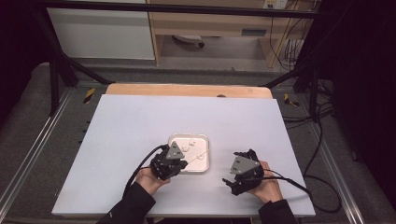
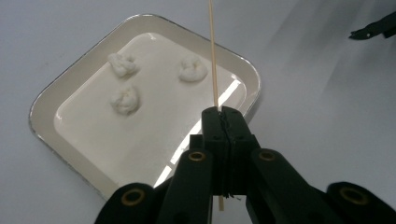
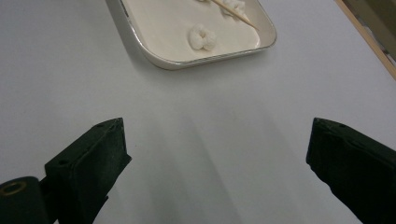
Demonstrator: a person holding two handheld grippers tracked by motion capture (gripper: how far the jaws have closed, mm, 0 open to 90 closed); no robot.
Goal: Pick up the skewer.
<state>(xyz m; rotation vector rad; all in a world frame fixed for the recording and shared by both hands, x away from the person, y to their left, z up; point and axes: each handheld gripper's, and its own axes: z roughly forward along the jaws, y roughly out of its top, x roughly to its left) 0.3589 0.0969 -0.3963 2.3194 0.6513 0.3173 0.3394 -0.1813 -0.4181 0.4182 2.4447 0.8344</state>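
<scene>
A thin wooden skewer point(image 2: 213, 56) is being held by the left gripper point(image 2: 223, 113), whose jaws are clamped tight on it near its lower end; in the left gripper view the stick is running straight up toward the top centre of the frame, over the right part of a shallow white tray point(image 2: 44, 100). Three small white dough-like balls point(image 2: 125, 99) are lying in that tray, two toward its upper left and one just left of the skewer. In the high view the tray point(image 1: 172, 138) is sitting at centre, slightly below the middle of the frame, with the left gripper point(image 1: 169, 161) at its lower left edge. The right gripper point(image 3: 215, 154) is being held wide and empty over bare table, lower right of the tray; nothing is lying between its jaws.

The step in hand appears to be spearing a ball with the skewer. It is likely being done best if the tip is brought down over the centre of one ball and pressed steadily, so that the ball is not being rolled aside; the tray may need steadying by the free gripper.

The work is being done on a pale blue-grey table point(image 1: 140, 121) with a wooden strip point(image 1: 187, 89) along its far edge. Dark metal framing, cables and pale cabinets are showing in the upper part of the high view.
</scene>
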